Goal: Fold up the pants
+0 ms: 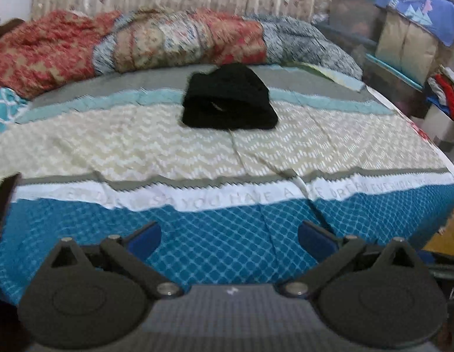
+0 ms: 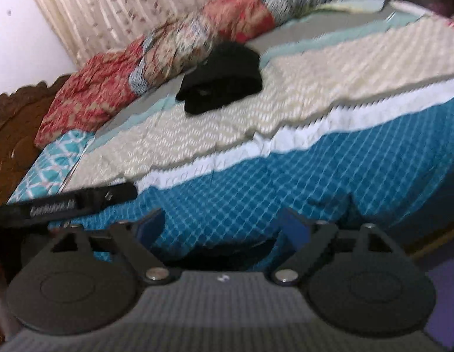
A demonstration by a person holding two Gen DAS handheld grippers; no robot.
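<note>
Left-wrist view, left to right: a dark bar [image 1: 4,202], seemingly part of the other tool, enters at the left edge; the left gripper [image 1: 229,236] stands with its blue pads wide apart and nothing between them, hovering over the blue checked band of the bedspread [image 1: 227,252]. The pants [image 1: 229,98], black and already gathered into a compact bundle, lie mid-bed on the cream zigzag band, well apart from the gripper and just in front of the rumpled patterned quilt [image 1: 139,44]. Storage boxes [image 1: 402,44] stand at the right.

Right-wrist view, left to right: a carved wooden headboard [image 2: 15,123], then a black labelled bar [image 2: 65,199] of the other tool, then the right gripper [image 2: 224,226], its fingers likewise spread and empty above the bed's near edge. The pants [image 2: 221,76] sit far up the bed, beside the quilt [image 2: 174,47].

Judgement: the fold appears complete or nearly so, and both tools are clear of the cloth. If a last tidy is wanted, both grippers should approach low and level, press the bundle's upper layer flat without dragging it, and avoid snagging the bedspread beneath.
</note>
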